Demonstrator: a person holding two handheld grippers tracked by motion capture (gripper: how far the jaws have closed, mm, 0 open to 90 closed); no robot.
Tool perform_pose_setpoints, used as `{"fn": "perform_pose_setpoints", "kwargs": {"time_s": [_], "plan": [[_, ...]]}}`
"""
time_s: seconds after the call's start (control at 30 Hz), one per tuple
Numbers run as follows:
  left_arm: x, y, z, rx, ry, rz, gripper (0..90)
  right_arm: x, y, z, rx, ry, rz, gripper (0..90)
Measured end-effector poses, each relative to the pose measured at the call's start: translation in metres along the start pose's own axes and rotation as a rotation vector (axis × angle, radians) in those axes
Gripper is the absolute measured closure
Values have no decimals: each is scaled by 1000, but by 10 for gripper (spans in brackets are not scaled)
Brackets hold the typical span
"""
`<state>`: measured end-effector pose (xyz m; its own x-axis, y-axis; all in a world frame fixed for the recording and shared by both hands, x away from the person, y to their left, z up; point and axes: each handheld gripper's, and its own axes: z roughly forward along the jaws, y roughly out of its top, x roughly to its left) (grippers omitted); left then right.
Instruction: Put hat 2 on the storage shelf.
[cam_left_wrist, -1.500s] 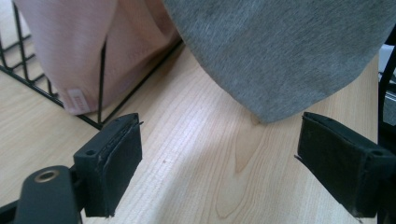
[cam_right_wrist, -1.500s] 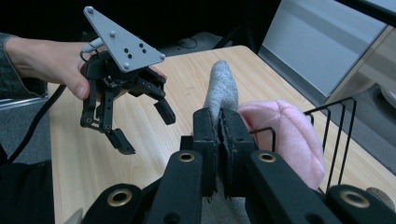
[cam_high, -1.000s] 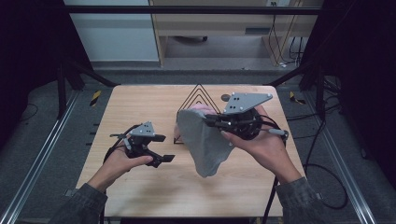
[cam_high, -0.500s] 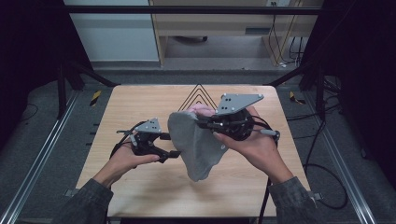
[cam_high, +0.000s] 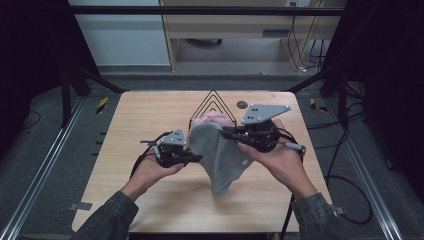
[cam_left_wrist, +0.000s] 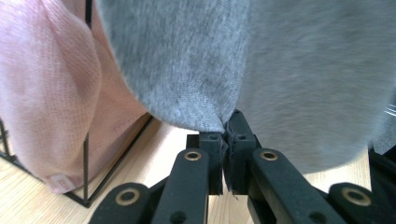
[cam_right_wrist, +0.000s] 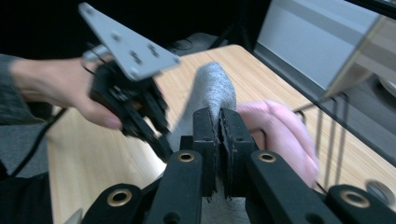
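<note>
A wooden table (cam_high: 150, 120) bears a black wire stand (cam_high: 214, 102).

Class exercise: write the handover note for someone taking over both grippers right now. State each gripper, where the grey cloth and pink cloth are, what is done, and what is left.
Left gripper: its jaws have just been closing and now pinch the lower edge of the grey cloth.
Right gripper: shut on the grey cloth's upper edge, holding it off the table.
Pink cloth: hanging on the black wire stand just behind the grey one.
Done: grey cloth lifted, gripped at two points.
Left: probably spread or fold it, or hang it on the stand; I cannot tell which from here.
</note>
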<state>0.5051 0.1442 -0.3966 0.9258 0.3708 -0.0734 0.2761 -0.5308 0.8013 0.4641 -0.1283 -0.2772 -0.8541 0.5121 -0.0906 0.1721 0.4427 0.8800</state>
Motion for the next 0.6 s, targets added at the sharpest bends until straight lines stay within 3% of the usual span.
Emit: {"fn": "perform_pose_setpoints", "kwargs": {"time_s": [0.27,0.37,0.4,0.47,0.53,0.57,0.6], "plan": [[-4,15,-24,36,55,4,879,-14,-15,-11,9,-57,43,861],[-6,29,-37,53,81,29,879,-17,-15,-14,-4,-73,57,861],[-8,42,-49,51,106,45,879,-17,-11,-17,-25,-85,59,861],[-8,46,-53,51,113,50,879,-17,-9,-19,-32,-88,59,861],[-5,64,-70,29,140,50,879,-17,1,-24,-58,-108,58,861],[-5,64,-70,29,140,50,879,-17,1,-24,-58,-108,58,861],[-3,78,-83,15,166,53,879,-20,10,-27,-75,-125,59,861]]}}
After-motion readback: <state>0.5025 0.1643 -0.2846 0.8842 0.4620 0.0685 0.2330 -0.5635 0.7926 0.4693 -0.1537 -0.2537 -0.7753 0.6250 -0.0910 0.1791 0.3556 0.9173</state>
